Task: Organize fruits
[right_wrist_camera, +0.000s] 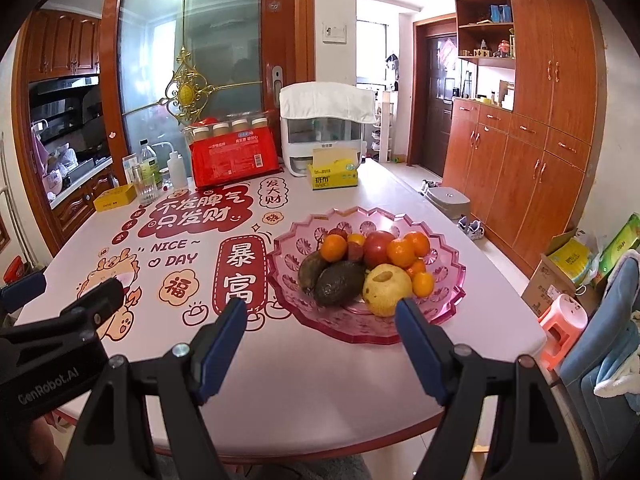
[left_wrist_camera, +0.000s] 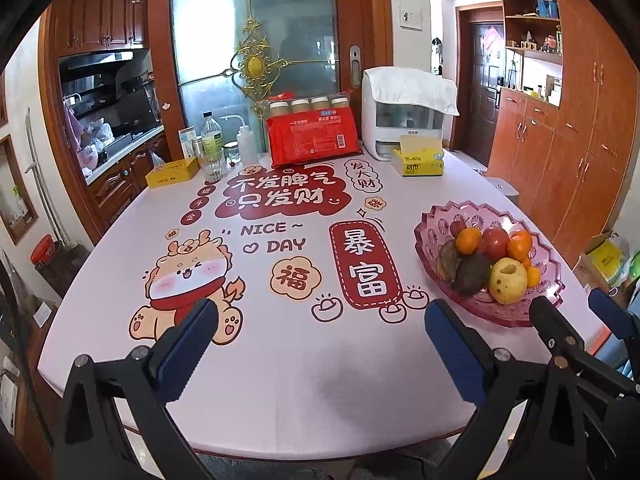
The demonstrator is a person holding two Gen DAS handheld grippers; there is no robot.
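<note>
- Your left claw (left_wrist_camera: 320,320) — fingers spread apart, nothing between them, above the near worktop (left_wrist_camera: 280,380).
- Your right claw (right_wrist_camera: 320,320) — spread apart, empty, just before the pink bowl (right_wrist_camera: 440,300).
- Fruits — oranges (right_wrist_camera: 334,248), tomato (right_wrist_camera: 378,246), avocado (right_wrist_camera: 338,284), yellow pear (right_wrist_camera: 386,290) — piled in that bowl on the worktop's right side.

tablecloth (left_wrist_camera: 280,360): "NICE ~ DAY", "福", "暴富" | left gripper (right_wrist_camera: 24,344) body: "GenRobot.AI"
</note>
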